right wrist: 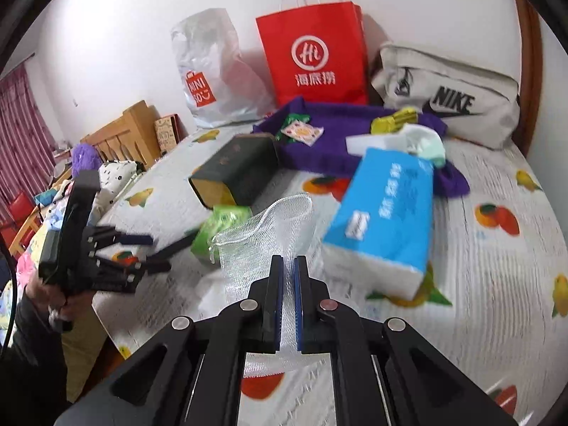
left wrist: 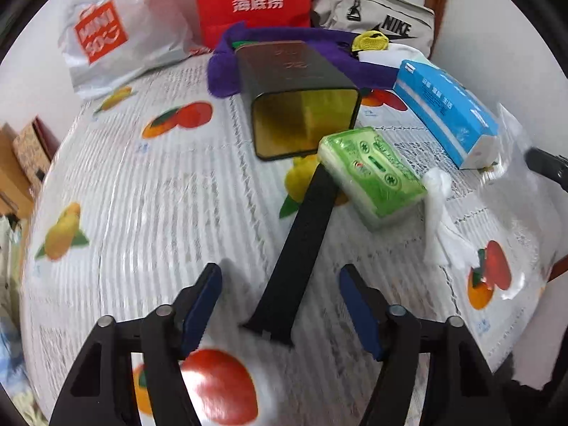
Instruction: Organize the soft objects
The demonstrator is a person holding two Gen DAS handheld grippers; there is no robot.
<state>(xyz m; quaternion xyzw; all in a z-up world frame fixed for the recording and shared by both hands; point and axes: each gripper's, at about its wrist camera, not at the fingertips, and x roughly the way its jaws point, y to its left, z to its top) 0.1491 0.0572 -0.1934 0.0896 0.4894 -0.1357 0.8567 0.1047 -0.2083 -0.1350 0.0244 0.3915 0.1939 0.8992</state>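
Note:
My left gripper (left wrist: pixel 280 277) is open and empty above the table, with a black strap (left wrist: pixel 301 245) lying between its fingers. A green tissue pack (left wrist: pixel 372 174) lies just past the strap, beside a dark tin (left wrist: pixel 301 106) on its side. My right gripper (right wrist: pixel 289 266) is shut on a white mesh bag (right wrist: pixel 262 230) and holds it above the table. A blue tissue box (right wrist: pixel 383 213) lies right of the bag; it also shows in the left wrist view (left wrist: pixel 447 113). A purple towel (right wrist: pixel 355 138) lies at the back. The left gripper also shows in the right wrist view (right wrist: pixel 156 252).
A fruit-print cloth (left wrist: pixel 142 213) covers the table. A red paper bag (right wrist: pixel 316 56), a white plastic bag (right wrist: pixel 209 71) and a grey Nike bag (right wrist: pixel 451 96) stand along the back wall. A twisted white tissue (left wrist: pixel 440 213) lies right of the green pack. The table edge is at left.

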